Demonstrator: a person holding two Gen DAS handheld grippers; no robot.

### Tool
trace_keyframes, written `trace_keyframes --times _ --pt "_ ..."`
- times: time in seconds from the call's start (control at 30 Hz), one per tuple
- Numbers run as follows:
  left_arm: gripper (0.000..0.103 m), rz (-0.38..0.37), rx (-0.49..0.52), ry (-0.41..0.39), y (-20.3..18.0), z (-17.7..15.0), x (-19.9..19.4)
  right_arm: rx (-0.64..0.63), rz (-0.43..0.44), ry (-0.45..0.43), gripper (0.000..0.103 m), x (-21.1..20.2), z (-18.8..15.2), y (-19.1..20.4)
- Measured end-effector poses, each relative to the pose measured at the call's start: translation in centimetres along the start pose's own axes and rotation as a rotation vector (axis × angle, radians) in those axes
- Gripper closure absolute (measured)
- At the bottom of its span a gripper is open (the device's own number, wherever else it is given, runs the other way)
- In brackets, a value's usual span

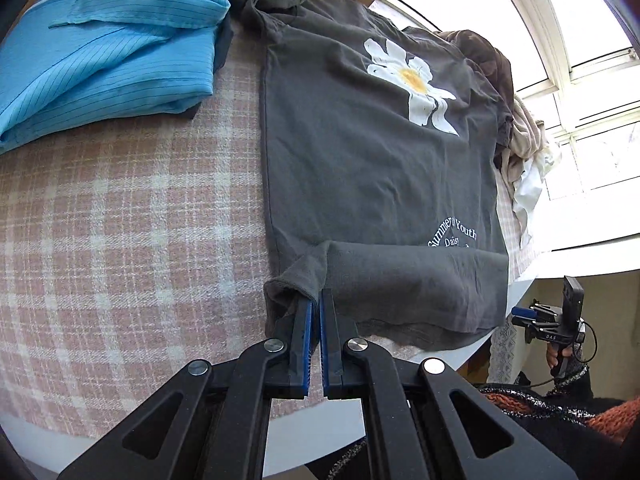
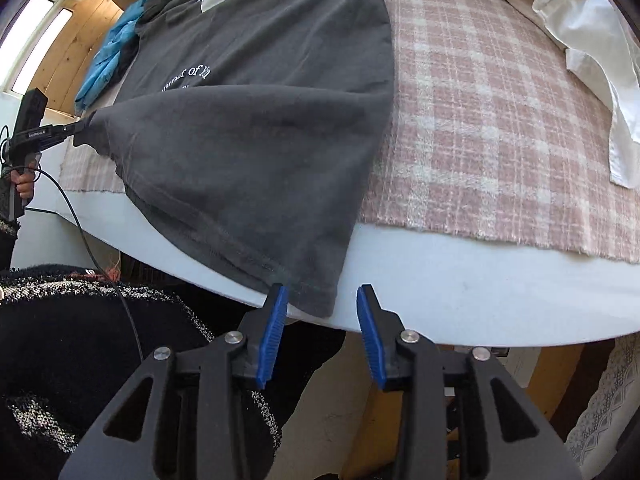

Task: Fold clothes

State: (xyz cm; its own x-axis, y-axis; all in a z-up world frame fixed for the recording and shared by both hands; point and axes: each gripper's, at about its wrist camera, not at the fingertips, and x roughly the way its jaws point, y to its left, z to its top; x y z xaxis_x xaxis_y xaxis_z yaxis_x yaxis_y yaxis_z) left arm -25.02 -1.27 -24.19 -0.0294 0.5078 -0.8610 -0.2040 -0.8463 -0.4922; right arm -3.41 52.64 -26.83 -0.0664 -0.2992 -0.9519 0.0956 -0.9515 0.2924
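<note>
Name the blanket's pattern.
Pink and white plaid on the blanket, clearest in the right wrist view.

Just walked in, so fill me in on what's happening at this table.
A person is folding a dark grey T-shirt with a daisy print on a table covered by a pink checked cloth, using two handheld grippers. The left gripper is shut on the shirt's hem corner, which it has folded up over the shirt. The right gripper is open at the other hem corner, at the table edge, gripping nothing. A folded blue garment lies beside the shirt.

T-shirt spread on the blanket

I see the T-shirt [image 1: 360,152] on the blanket [image 1: 120,220] — folded shirt [image 1: 100,52] to its left, clothes pile [image 1: 520,132] to its right.
</note>
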Motion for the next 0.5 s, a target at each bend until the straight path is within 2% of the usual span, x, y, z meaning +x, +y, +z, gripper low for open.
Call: trace_keyframes --times 0.17,0.3,0.4,0.5 --pt "0.1 0.005 0.006 0.002 -0.3 -0.3 -0.2 -0.002 -0.036 -0.015 0.067 0.9 -0.3 -0.1" --pt "0.1 0.014 0.032 0.001 -1.2 -0.8 -0.3 -0.058 -0.053 -0.013 0.067 1.7 -0.5 0.6" --pt "0.1 0.019 0.045 -0.003 -1.6 -1.4 -0.6 -0.055 -0.037 -0.009 0.096 2.0 -0.6 0.5" --pt "0.1 0.027 0.057 -0.009 -1.8 -2.3 -1.0 -0.002 0.037 -0.038 0.096 0.6 -0.9 -0.6"
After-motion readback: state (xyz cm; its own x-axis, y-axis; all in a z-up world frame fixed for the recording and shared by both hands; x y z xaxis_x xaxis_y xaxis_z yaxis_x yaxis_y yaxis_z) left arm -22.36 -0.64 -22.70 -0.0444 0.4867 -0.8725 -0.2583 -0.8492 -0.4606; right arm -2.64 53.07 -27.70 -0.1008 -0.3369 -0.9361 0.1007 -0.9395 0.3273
